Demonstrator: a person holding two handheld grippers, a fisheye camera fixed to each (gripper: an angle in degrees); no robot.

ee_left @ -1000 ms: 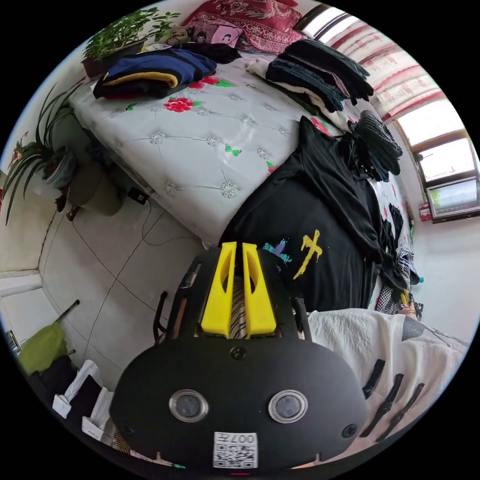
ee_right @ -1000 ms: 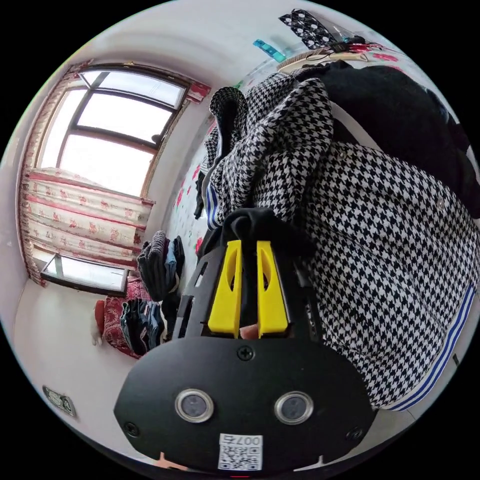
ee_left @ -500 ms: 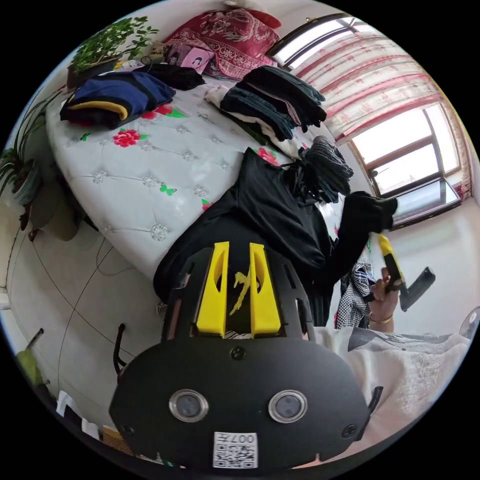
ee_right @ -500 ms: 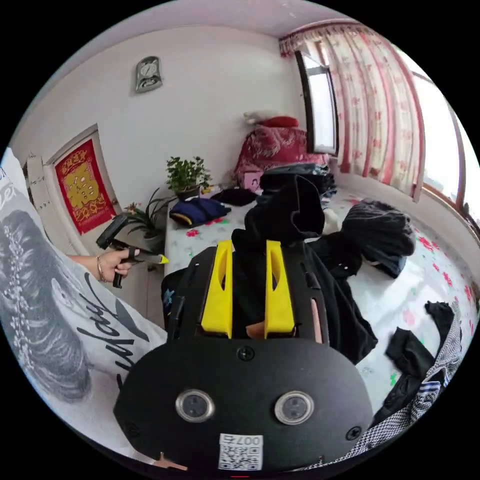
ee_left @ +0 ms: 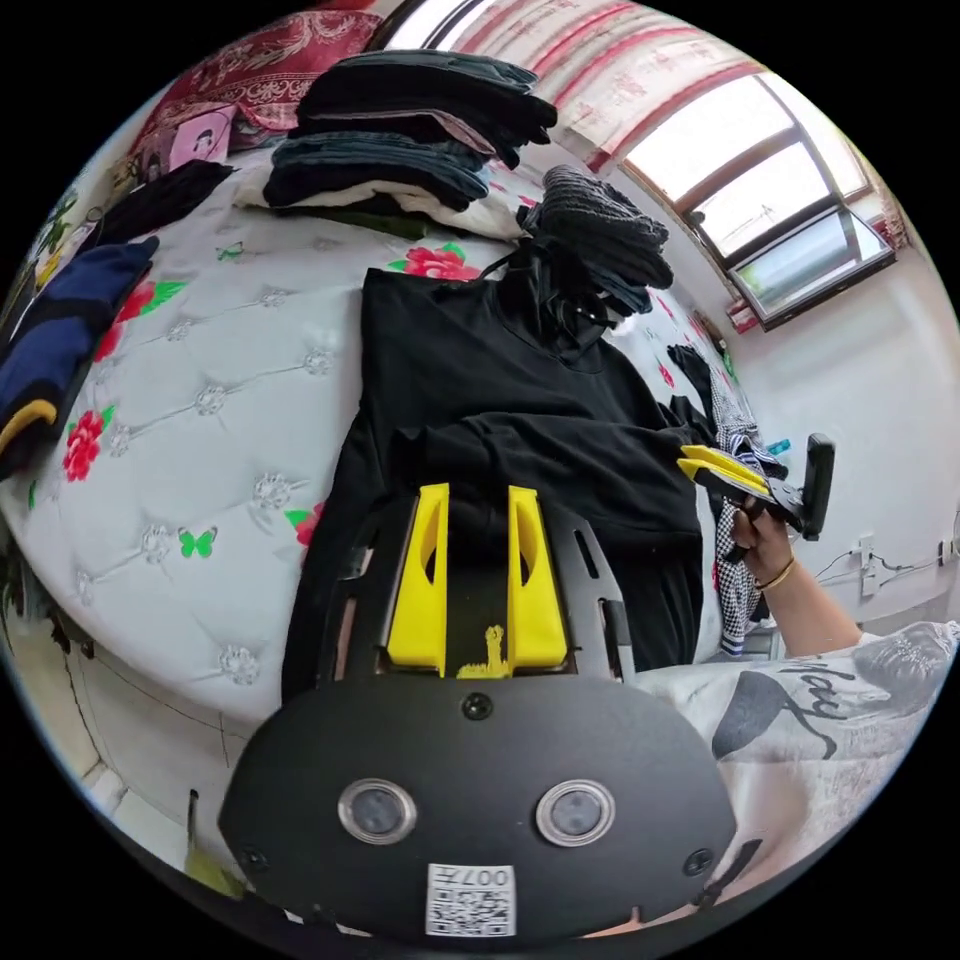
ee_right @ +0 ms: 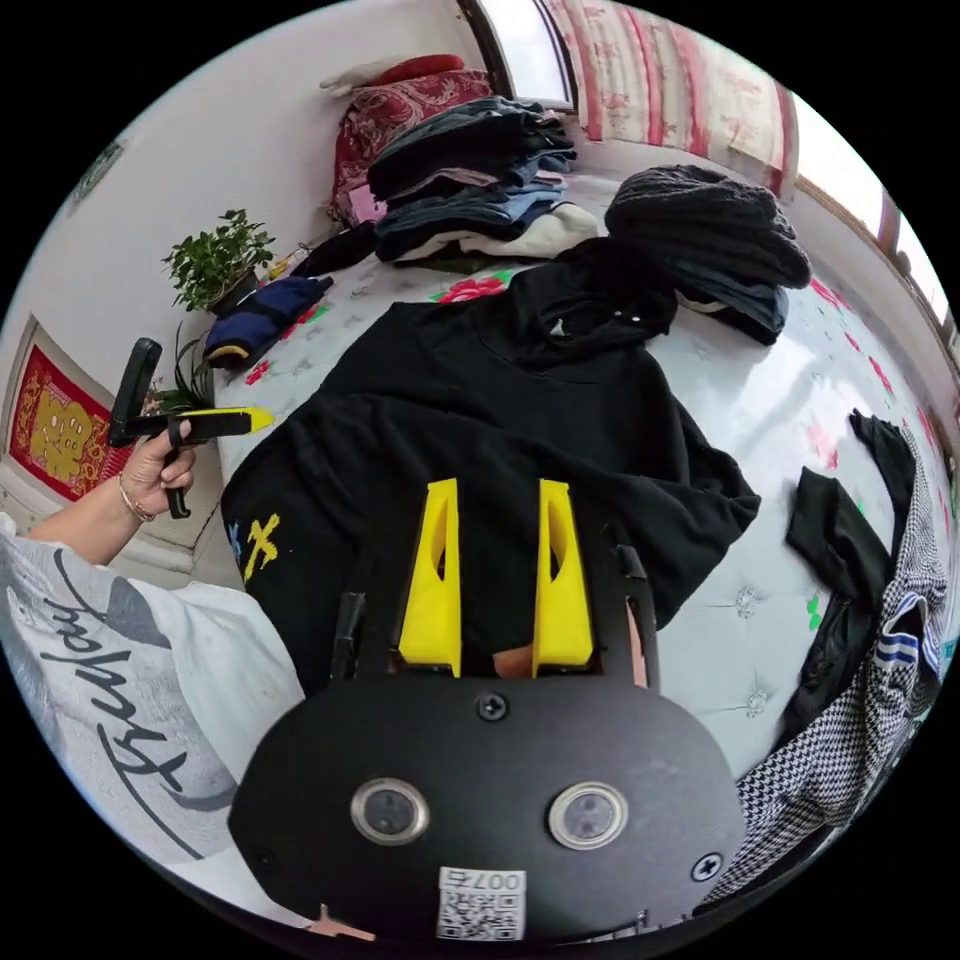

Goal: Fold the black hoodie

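hoodie (ee_right: 500, 400): frame centre, spread flat on bed (ee_right: 760, 370) for folding. left gripper (ee_left: 477, 500), right gripper (ee_right: 497, 500): jaws apart, apparently gripping nothing.

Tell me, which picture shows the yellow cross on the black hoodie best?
The right gripper view: the yellow cross sits in plain sight on the black hoodie. In the left gripper view, the left gripper hides most of it.

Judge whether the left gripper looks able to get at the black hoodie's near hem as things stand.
Probably yes: the left gripper hangs open right above the black hoodie, which lies spread on the bed with nothing over its near hem.
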